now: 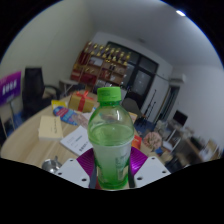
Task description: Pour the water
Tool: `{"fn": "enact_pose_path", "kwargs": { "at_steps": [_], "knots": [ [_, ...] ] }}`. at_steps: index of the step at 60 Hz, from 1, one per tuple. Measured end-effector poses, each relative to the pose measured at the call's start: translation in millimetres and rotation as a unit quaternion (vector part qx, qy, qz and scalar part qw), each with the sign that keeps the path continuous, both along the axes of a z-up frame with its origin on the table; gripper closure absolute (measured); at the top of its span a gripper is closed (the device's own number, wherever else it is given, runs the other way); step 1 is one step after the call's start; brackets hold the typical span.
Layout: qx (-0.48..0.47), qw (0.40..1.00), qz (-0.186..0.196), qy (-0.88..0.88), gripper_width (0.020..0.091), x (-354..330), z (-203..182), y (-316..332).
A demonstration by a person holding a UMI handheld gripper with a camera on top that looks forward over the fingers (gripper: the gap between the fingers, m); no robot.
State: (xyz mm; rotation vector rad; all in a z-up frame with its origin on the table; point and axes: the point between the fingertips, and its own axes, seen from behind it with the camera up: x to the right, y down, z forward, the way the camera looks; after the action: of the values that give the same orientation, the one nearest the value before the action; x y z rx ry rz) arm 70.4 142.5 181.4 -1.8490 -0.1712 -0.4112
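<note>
A: State the condition of the hand-held gripper [112,178].

B: Its two fingers point forward and stand close together around the lower body of a green plastic bottle [110,140]. The magenta pads [84,162] lie against the bottle's sides. Whether both pads actually press on it cannot be told.

A: Bottle attitude and location?

B: Upright, between the fingers, directly ahead of the camera. The green cap [109,97] is screwed on. A label band wraps the lower body; its writing cannot be read.

A: What lies beyond the bottle?

B: A round wooden tabletop [30,140] carrying papers [78,140] and colourful boxes [82,101]. A dark office chair [35,86] stands behind it.

A: Farthest zone?

B: A shelf unit [105,62] with orange and red items against the rear wall.
</note>
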Motion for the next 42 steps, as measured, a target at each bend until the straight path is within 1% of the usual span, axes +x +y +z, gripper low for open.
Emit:
{"fn": "enact_pose_path", "kwargs": {
  "at_steps": [2, 4, 5, 7, 9, 11, 13, 14, 15, 19, 23, 24, 25, 26, 30, 31, 34, 39, 42],
  "knots": [
    [0.013, 0.999, -0.005, 0.039, 0.0652, 6.9, -4.6, 16.2],
    [0.024, 0.997, -0.001, 0.072, 0.0652, 12.5, -12.6, 23.6],
    [0.039, 0.995, 0.000, 0.088, 0.0651, 11.1, -25.0, 2.3],
    [0.034, 0.993, 0.013, 0.111, 0.0653, 18.4, -26.0, 24.7],
    [0.033, 0.991, 0.018, 0.128, 0.0655, 19.6, -36.9, 28.5],
    [0.035, 0.989, 0.019, 0.141, 0.0639, 25.7, -46.0, 36.2],
    [0.038, 0.987, 0.029, 0.154, 0.0638, 27.4, -54.8, 40.5],
    [0.043, 0.986, 0.033, 0.160, 0.0640, 18.6, -67.7, 46.9],
    [0.042, 0.985, 0.038, 0.164, 0.0639, 28.8, -66.4, 37.3],
    [0.037, 0.982, 0.052, 0.176, 0.0640, 29.4, -78.5, 38.1],
    [0.021, 0.981, 0.067, 0.182, 0.0631, 19.8, -99.5, 42.6],
    [0.014, 0.980, 0.071, 0.186, 0.0628, 18.9, -112.7, 43.0],
    [0.007, 0.979, 0.073, 0.189, 0.0622, 21.6, -115.2, 32.7],
    [0.027, 0.979, 0.077, 0.189, 0.0617, 16.2, -107.7, 38.9],
    [0.034, 0.978, 0.081, 0.189, 0.0626, 27.1, -108.0, 26.8],
    [0.032, 0.978, 0.080, 0.190, 0.0627, 17.7, -106.0, 36.4],
    [0.036, 0.976, 0.085, 0.197, 0.0624, 21.1, -112.3, 35.5],
    [0.027, 0.976, 0.086, 0.201, 0.0557, 21.5, -112.7, 35.5],
    [0.001, 0.977, 0.078, 0.199, 0.0513, 22.2, -118.2, 31.5]
  ]
}}
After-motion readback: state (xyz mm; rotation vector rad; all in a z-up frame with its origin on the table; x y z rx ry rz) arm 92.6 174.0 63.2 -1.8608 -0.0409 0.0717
